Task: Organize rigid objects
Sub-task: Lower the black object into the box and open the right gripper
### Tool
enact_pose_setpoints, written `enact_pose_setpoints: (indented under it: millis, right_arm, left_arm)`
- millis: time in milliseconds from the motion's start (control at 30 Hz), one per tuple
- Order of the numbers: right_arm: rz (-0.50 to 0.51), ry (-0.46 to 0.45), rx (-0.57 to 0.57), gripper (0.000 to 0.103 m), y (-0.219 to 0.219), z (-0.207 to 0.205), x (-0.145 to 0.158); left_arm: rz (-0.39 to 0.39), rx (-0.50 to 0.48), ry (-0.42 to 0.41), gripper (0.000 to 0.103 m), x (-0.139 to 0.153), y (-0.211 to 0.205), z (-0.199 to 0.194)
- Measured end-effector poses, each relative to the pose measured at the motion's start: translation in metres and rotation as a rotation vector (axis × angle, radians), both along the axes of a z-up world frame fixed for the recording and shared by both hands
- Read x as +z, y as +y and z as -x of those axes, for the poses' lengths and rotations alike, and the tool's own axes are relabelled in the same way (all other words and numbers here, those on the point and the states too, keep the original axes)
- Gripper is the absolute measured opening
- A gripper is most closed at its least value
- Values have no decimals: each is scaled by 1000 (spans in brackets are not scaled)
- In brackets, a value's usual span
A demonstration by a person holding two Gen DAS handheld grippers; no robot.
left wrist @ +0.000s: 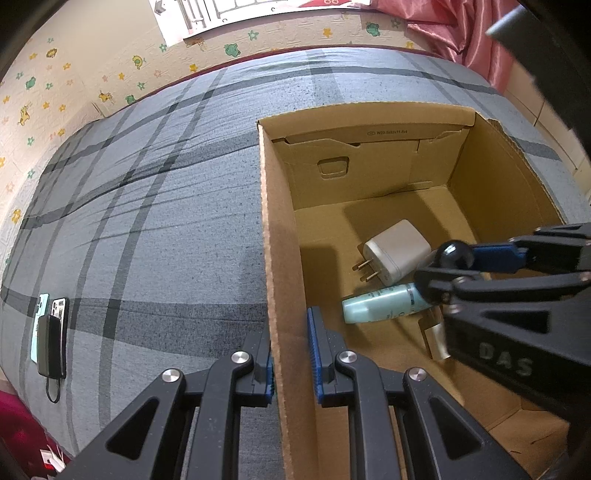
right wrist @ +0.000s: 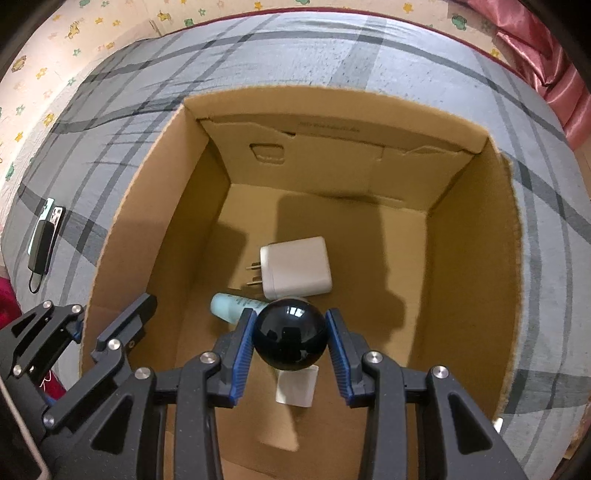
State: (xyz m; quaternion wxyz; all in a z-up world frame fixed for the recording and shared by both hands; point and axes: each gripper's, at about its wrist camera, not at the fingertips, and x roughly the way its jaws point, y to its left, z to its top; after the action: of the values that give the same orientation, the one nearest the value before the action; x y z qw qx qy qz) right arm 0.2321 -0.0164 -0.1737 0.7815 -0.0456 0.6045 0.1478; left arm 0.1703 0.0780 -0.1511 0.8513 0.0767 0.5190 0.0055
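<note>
An open cardboard box (left wrist: 280,258) (right wrist: 147,206) sits on a grey plaid bed. Inside lie a white charger plug (left wrist: 397,251) (right wrist: 295,273), a teal tube (left wrist: 380,304) (right wrist: 232,306) and a small pale bottle (left wrist: 436,336) (right wrist: 297,387). My right gripper (right wrist: 291,343) (left wrist: 452,258) is shut on a glossy black ball (right wrist: 291,338) (left wrist: 455,254) and holds it inside the box above the other items. My left gripper (left wrist: 291,358) (right wrist: 107,325) straddles the box's left wall, its blue pads pressed against both sides of the cardboard.
Two phones and a dark power bank with a cable (left wrist: 50,332) (right wrist: 44,236) lie at the bed's left edge. A pink curtain (left wrist: 461,33) hangs at the back right. A patterned wall (left wrist: 55,81) borders the bed behind and to the left.
</note>
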Motion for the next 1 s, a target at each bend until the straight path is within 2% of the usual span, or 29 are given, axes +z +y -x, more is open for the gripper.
enact_pose_setpoints:
  millis: [467, 633, 1000]
  right_arm:
    - [-12, 16, -1, 41, 0, -2, -6]
    - [-17, -3, -4, 52, -2, -1, 1]
    - [0, -45, -20, 55, -8, 2, 17]
  left_arm:
    - [-10, 0, 0, 16, 0, -2, 1]
    - [-10, 0, 1, 16, 0, -2, 1]
    - [-13, -1, 1, 16, -1, -1, 0]
